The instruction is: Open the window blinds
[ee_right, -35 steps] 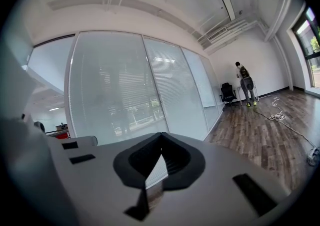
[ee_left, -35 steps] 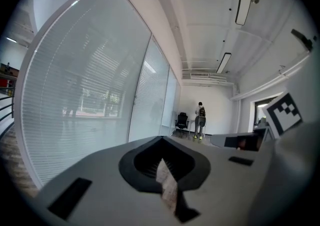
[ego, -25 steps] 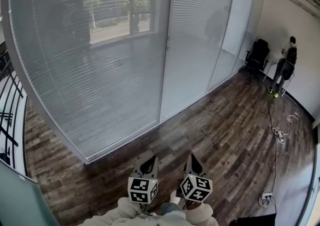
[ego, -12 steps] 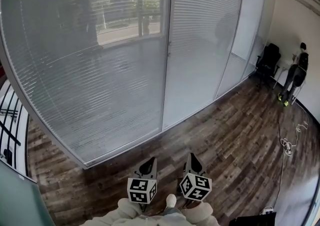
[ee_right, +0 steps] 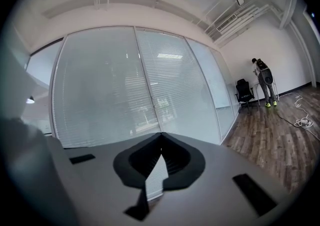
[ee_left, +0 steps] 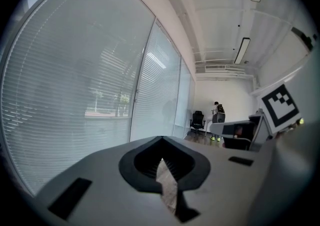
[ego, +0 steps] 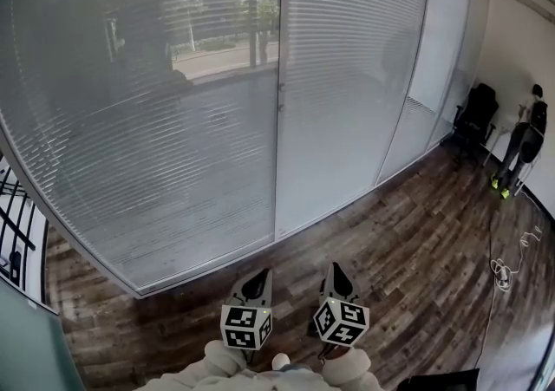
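Closed slatted window blinds [ego: 173,146] fill a tall glass wall ahead, with a second blind panel [ego: 347,94] to the right of a white mullion [ego: 277,138]. A small knob [ego: 280,86] sits on that mullion. My left gripper [ego: 258,276] and right gripper [ego: 336,270] are side by side at the bottom of the head view, pointing at the wall and well short of it. Both are shut and hold nothing. In the left gripper view the blinds [ee_left: 85,94] lie ahead and left of the left gripper [ee_left: 161,140]. In the right gripper view the blinds [ee_right: 165,84] stand straight ahead of the right gripper [ee_right: 161,135].
Dark wood floor [ego: 390,242] runs to the foot of the glass wall. A person [ego: 527,142] stands by a black chair [ego: 475,116] at the far right. A white cable [ego: 507,268] lies on the floor at right. A black railing [ego: 13,233] shows at far left.
The glass wall with the blinds has come closer and grown larger in the head view. Both grippers keep their place at the bottom of the view, shut.
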